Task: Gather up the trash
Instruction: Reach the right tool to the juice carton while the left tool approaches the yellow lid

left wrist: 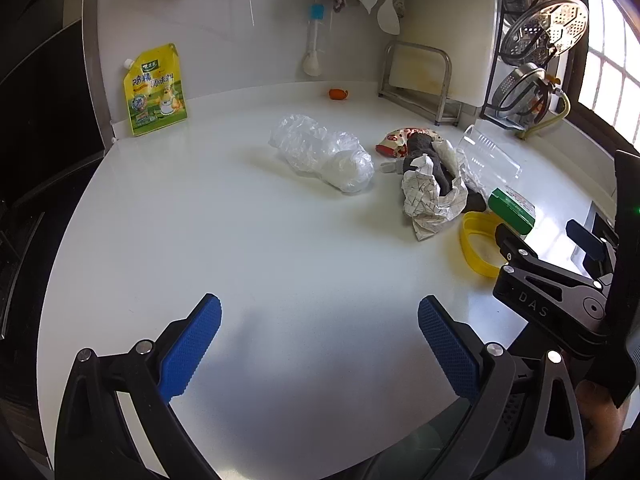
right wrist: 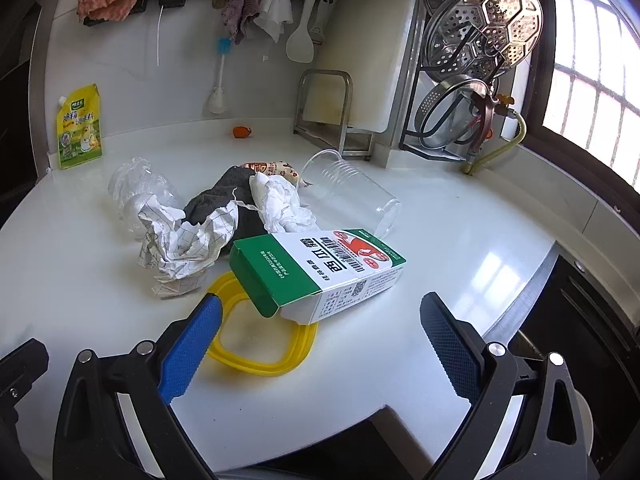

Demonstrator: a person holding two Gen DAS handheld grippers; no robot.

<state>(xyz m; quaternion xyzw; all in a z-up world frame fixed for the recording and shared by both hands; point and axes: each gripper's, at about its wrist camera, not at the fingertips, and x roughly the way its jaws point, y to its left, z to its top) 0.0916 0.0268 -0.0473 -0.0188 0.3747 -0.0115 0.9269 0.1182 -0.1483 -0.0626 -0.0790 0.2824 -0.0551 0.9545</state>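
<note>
We judge the main risk is the clear cup (right wrist: pixel 352 196), on its side and free to roll if the heap is nudged; the green-and-white carton (right wrist: pixel 320 272), propped on the yellow ring (right wrist: pixel 260 364), could slip off. The glossy white tabletop (left wrist: pixel 240 240) holds all trash at centre-right. Our left gripper (left wrist: pixel 320 344) and right gripper (right wrist: pixel 320 344) gape wide, empty.

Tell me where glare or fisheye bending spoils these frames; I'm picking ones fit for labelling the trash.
Left wrist view: the window is blown out, the countertop edge bows and corners vignette, yet the plastic bag stays sharp. Right wrist view: window reflections glare on the counter right of the green and white carton; its print is legible; the clear cup is faint.
</note>
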